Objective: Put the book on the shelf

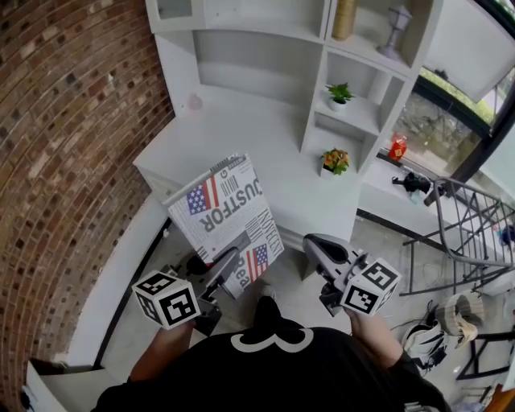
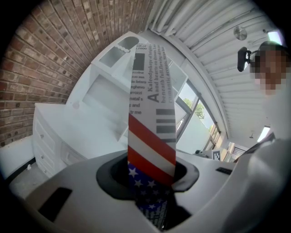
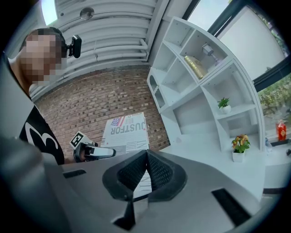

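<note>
The book (image 1: 225,211) has a newspaper-print cover with flag patches, and it is held up in front of the white shelf unit (image 1: 265,64). My left gripper (image 1: 221,269) is shut on its lower edge. In the left gripper view the book (image 2: 152,104) rises edge-on from between the jaws of the left gripper (image 2: 150,170). My right gripper (image 1: 322,249) hovers to the right of the book, apart from it. The right gripper view shows the right gripper (image 3: 146,168) with its pads closed together and nothing held, and the book (image 3: 125,132) and the left gripper (image 3: 97,152) beyond it.
A brick wall (image 1: 64,121) runs along the left. On the shelves stand two potted plants (image 1: 339,94) (image 1: 335,161), a gold vase (image 1: 344,18) and a small lantern (image 1: 394,24). A metal rack (image 1: 475,225) stands on the floor at the right.
</note>
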The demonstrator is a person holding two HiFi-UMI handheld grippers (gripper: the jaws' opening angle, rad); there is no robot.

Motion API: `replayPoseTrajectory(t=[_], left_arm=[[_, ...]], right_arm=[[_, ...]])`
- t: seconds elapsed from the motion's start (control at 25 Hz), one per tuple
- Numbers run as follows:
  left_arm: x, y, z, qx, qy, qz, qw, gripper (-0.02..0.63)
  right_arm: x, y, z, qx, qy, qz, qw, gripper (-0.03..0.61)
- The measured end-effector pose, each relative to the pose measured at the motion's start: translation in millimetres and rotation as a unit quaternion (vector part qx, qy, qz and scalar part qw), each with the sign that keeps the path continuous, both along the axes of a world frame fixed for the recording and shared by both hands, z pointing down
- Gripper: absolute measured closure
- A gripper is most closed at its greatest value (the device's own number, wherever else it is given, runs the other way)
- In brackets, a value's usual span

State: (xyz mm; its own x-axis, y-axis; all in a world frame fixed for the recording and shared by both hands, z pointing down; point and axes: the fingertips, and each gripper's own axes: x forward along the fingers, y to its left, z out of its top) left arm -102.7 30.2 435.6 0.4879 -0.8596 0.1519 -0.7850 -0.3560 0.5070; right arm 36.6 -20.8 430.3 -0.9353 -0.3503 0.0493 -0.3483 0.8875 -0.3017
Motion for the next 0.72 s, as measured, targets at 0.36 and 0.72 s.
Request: replayPoseTrajectory(t=[0.36, 0.72], left_arm=[[-20.3, -77.4, -22.6, 0.016, -0.012, -0.007, 0.9998, 0.46], [-40.6, -188.9, -75.5, 0.06, -0.024, -0.011, 0.9978, 0.46]], right_arm=[[-19.7, -83.5, -19.9, 0.016, -0.018, -0.003, 1.0, 0.575], [-48.4, -189.4, -59.9, 0.046, -0.037, -0.001, 0.998, 0.575]])
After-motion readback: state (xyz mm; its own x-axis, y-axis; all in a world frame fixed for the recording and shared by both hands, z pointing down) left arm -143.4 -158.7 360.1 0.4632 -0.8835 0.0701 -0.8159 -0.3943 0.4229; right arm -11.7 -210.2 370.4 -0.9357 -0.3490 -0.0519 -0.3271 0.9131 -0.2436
